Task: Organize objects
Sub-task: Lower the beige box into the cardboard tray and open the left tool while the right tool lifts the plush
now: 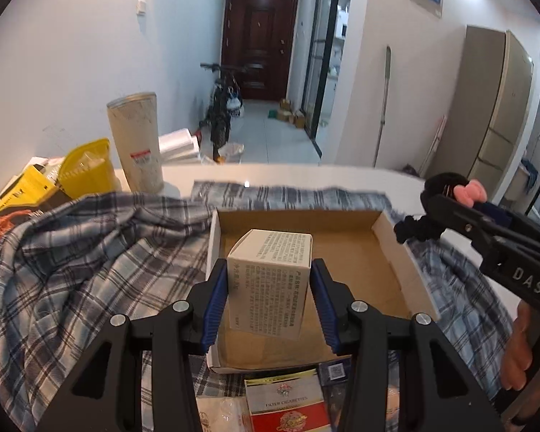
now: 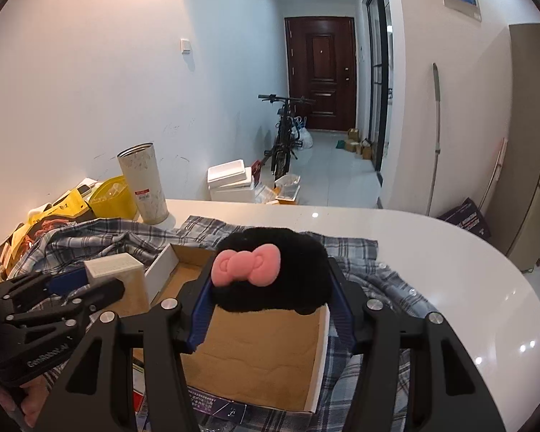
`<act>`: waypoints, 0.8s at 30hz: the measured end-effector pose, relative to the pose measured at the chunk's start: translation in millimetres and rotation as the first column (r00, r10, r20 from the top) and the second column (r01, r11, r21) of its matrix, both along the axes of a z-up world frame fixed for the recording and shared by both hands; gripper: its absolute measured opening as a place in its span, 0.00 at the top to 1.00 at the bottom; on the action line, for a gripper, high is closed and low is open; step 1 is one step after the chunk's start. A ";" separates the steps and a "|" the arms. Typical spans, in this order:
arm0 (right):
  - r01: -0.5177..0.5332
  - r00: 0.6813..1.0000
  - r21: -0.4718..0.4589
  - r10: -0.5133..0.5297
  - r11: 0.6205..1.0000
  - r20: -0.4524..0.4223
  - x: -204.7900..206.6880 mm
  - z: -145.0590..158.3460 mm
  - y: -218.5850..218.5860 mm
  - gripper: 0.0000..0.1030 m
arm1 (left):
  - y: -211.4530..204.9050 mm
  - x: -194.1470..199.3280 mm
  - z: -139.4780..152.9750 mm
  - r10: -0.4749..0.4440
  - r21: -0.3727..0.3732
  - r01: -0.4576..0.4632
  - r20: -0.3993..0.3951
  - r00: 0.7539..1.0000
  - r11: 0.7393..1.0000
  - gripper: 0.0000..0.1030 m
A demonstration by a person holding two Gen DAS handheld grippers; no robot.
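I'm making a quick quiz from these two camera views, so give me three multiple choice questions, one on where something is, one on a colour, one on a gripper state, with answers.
1. Where is the small white box?
A. on the plaid shirt
B. held above the cardboard tray
C. beside the tumbler

2. What colour is the bow on the black fluffy item?
A. pink
B. yellow
C. blue

3. What is the right gripper doing?
A. open, holding nothing
B. shut on the black fluffy item
C. shut on the cigarette pack

Answers: B, the left gripper clamps it over the cardboard tray; A, plainly pink in both views; B, its blue pads press the fluff.
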State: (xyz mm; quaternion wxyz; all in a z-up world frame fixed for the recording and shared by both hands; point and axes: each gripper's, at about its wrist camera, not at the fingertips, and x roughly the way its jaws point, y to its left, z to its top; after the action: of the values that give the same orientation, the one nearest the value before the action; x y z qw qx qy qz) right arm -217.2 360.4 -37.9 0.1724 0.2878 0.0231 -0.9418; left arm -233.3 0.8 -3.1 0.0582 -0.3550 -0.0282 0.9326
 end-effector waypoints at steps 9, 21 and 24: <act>0.003 0.998 0.027 -0.004 1.000 0.059 -10.2 -23.2 1.1 0.46 | 4.1 -23.9 -42.4 -0.019 -0.023 0.022 0.141 0.990 0.999 0.54; 0.009 0.998 0.044 -0.012 0.999 0.069 -14.7 -26.7 -0.7 0.46 | -1.5 -20.2 -39.8 0.022 -0.058 -0.015 0.125 0.992 0.998 0.38; 0.016 0.997 0.047 -0.019 0.999 0.069 -15.5 -26.9 0.3 0.46 | -1.0 -12.1 -28.7 0.020 -0.059 -0.016 0.066 0.998 0.998 0.34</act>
State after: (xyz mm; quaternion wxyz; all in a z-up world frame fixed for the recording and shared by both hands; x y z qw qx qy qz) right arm -232.7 360.8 -64.8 0.1583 0.3244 0.0363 -0.9319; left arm -245.5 -0.1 -31.8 0.0385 -0.3872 -0.0063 0.9212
